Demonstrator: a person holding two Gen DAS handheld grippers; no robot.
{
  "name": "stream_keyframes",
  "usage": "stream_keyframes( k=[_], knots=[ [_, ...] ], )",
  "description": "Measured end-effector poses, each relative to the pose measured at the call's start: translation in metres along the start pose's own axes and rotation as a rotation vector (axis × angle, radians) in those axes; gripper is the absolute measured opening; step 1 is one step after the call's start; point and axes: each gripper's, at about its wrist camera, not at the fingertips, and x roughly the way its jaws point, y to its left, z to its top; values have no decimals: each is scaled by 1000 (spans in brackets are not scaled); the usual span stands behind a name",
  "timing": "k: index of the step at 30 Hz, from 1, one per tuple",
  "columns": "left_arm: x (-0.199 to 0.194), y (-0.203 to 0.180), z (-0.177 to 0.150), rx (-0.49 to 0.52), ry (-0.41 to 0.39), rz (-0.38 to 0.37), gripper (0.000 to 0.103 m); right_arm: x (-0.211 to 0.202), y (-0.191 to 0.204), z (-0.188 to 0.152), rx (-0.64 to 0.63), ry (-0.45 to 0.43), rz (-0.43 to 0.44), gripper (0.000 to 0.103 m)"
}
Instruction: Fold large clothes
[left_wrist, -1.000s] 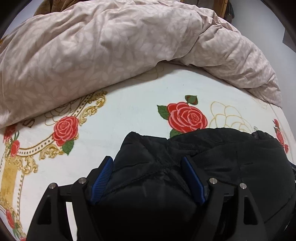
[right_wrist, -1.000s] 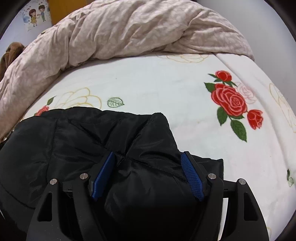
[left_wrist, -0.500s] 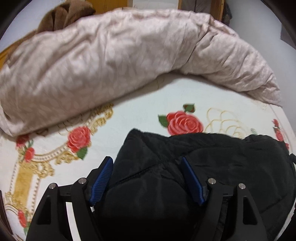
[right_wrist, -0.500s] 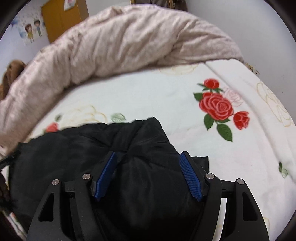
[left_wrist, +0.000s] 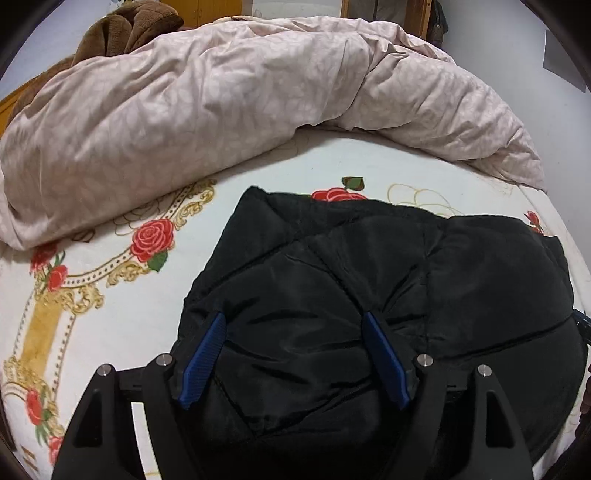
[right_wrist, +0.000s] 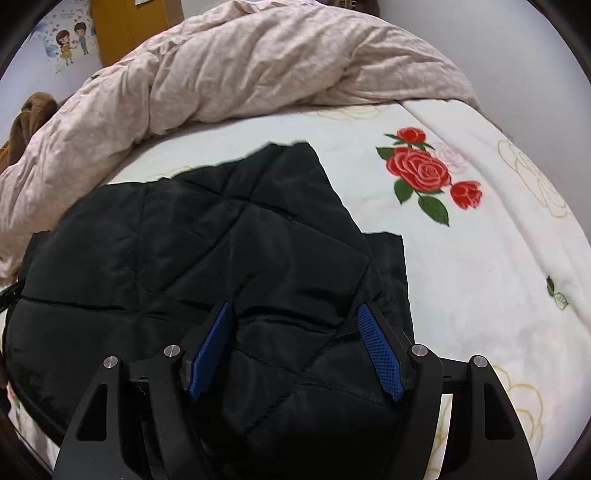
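A black quilted jacket (left_wrist: 369, 277) lies folded on the rose-printed bed sheet (left_wrist: 110, 314). My left gripper (left_wrist: 292, 317) hovers over its near left part, open, the blue pads (left_wrist: 207, 354) spread wide and not pressing the cloth. In the right wrist view the same jacket (right_wrist: 184, 240) shows a folded flap with a pointed corner toward the far side. My right gripper (right_wrist: 293, 304) stands over the jacket's near right part, also open, with cloth below its pads (right_wrist: 380, 354) but not pinched.
A crumpled beige duvet (left_wrist: 221, 92) is heaped across the far side of the bed, seen again as the duvet (right_wrist: 240, 66). A brown plush blanket (left_wrist: 125, 26) lies behind it. An orange cupboard (right_wrist: 129, 26) stands at the far wall. Bare sheet (right_wrist: 480, 277) extends to the right of the jacket.
Both grippers have drawn back and up from the jacket. The jacket stays on the bed, and more of it shows beyond the fingers in both views.
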Motion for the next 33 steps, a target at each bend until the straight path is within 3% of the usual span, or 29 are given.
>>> stream_keyframes(
  k=[12,20,25,27,28,33],
  knots=[
    [19,-6,4,19,-27,-2,84,16,-4,-12,-5,-2,-4,70],
    [16,-3,20,14,-1,-17,84,-3,-4,-4,28,10,-21,70],
    [-9,11,38,-38,-57,-54,82,-45,2,21,30,-103,41,70],
    [-3,12,48,-39,-62,-45,82,-39,7,39,28,-101,76,69],
    [3,12,52,-37,-53,-34,82,-31,10,48,29,-93,83,62],
    [43,9,55,-36,23,-14,81,32,9,64,30,30,35,48]
  ],
)
